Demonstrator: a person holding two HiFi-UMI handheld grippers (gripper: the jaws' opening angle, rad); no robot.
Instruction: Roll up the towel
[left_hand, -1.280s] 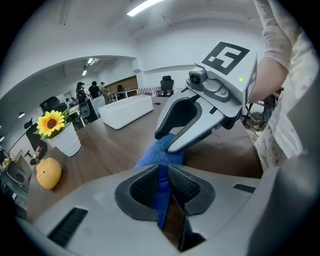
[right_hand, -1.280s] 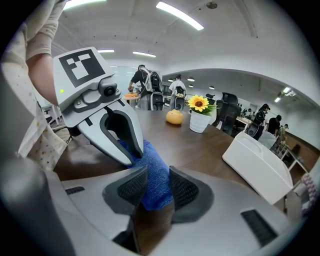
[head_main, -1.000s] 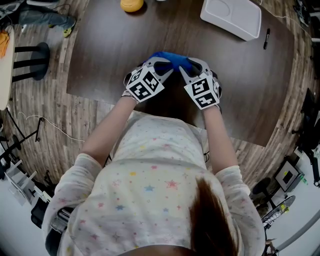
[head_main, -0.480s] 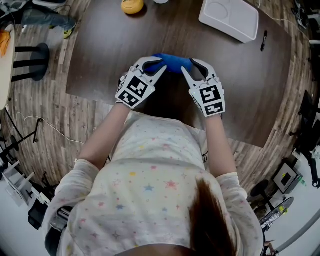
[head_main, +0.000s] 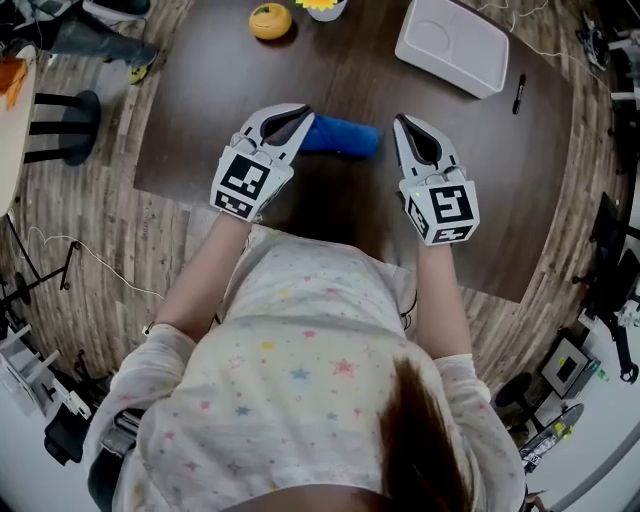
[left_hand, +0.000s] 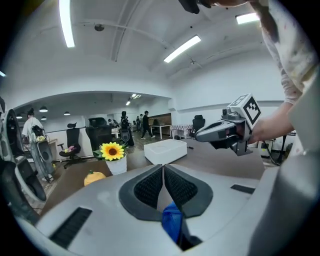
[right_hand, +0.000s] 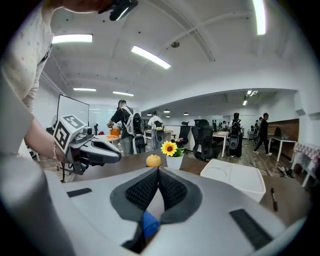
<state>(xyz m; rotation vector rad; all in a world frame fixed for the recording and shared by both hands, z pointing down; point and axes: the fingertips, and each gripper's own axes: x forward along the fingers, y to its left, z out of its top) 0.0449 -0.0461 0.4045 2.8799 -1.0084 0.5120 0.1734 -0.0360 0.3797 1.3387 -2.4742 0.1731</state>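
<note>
The left gripper (head_main: 298, 118) has just been closing its fingers; they now meet, empty. The right gripper's (head_main: 409, 127) fingers also meet, empty. Neither touches the rolled towel (head_main: 342, 137), which lies on the table (head_main: 200, 100).

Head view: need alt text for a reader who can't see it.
A rolled blue towel lies on a dark table between two shut claws: the left claw, jaws just closed on nothing, overlaps its end; the right claw is clear.

Cloth towel (head_main: 345, 137); matt wood table (head_main: 340, 70); smooth plastic tray (head_main: 452, 45).
</note>
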